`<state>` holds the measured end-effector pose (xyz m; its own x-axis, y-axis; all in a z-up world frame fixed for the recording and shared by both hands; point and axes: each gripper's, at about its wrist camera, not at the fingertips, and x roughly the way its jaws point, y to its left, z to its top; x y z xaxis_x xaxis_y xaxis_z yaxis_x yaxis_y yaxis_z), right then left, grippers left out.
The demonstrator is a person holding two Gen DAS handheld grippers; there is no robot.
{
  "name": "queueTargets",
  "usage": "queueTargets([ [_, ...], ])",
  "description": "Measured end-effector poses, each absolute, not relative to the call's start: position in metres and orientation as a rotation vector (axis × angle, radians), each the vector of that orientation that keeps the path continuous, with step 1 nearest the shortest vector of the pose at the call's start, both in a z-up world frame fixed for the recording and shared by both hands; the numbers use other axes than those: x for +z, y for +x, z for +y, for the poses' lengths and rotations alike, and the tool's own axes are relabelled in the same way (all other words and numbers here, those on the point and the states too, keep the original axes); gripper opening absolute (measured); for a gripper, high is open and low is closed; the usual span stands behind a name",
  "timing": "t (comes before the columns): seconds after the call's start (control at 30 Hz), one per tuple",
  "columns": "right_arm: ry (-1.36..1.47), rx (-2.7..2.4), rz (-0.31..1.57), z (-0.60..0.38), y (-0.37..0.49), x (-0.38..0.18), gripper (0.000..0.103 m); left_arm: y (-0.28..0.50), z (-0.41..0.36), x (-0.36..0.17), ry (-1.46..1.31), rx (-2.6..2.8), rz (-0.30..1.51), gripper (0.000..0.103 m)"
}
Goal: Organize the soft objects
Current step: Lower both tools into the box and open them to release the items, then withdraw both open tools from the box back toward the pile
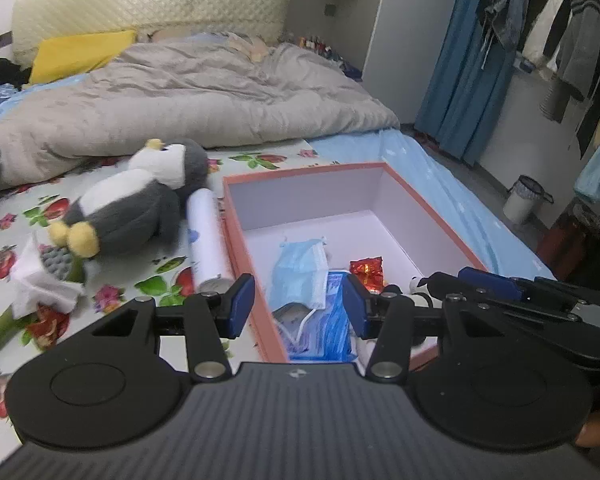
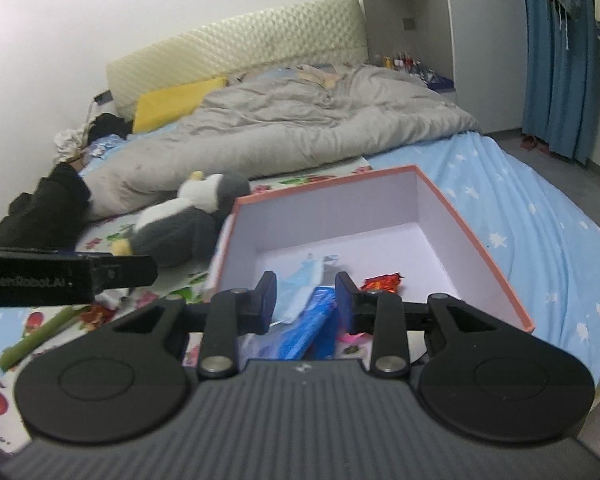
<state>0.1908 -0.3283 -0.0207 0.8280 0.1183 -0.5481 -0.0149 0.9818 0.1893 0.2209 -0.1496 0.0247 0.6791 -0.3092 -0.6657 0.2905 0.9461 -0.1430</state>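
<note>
i have both the left gripper (image 1: 298, 308) and right gripper (image 2: 306, 300) spread wide and empty over the orange box (image 1: 440, 216), where the face mask (image 1: 300, 272) lies, while the plush penguin (image 1: 136, 200) rests on the bed just left of it

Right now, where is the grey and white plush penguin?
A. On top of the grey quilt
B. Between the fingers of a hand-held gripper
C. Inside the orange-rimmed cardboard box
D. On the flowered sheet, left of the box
D: the grey and white plush penguin lies on the flowered sheet, outside the orange-rimmed cardboard box, next to a white cylinder; neither hand-held gripper touches it.
</note>
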Motion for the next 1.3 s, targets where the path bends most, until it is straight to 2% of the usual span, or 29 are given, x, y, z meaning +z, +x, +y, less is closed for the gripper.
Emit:
queueTargets([
  [0.5, 0.125, 0.200, 0.552, -0.258, 0.118, -0.010, 0.035, 0.121, -0.062, 0.038, -0.072, -0.267, 0.678, 0.055],
  [1.3, 0.098, 0.381, 0.569, -0.170, 0.062, -0.069, 0.035, 0.023, 0.040, -0.021, -0.141, -0.067, 0.672, 0.055],
])
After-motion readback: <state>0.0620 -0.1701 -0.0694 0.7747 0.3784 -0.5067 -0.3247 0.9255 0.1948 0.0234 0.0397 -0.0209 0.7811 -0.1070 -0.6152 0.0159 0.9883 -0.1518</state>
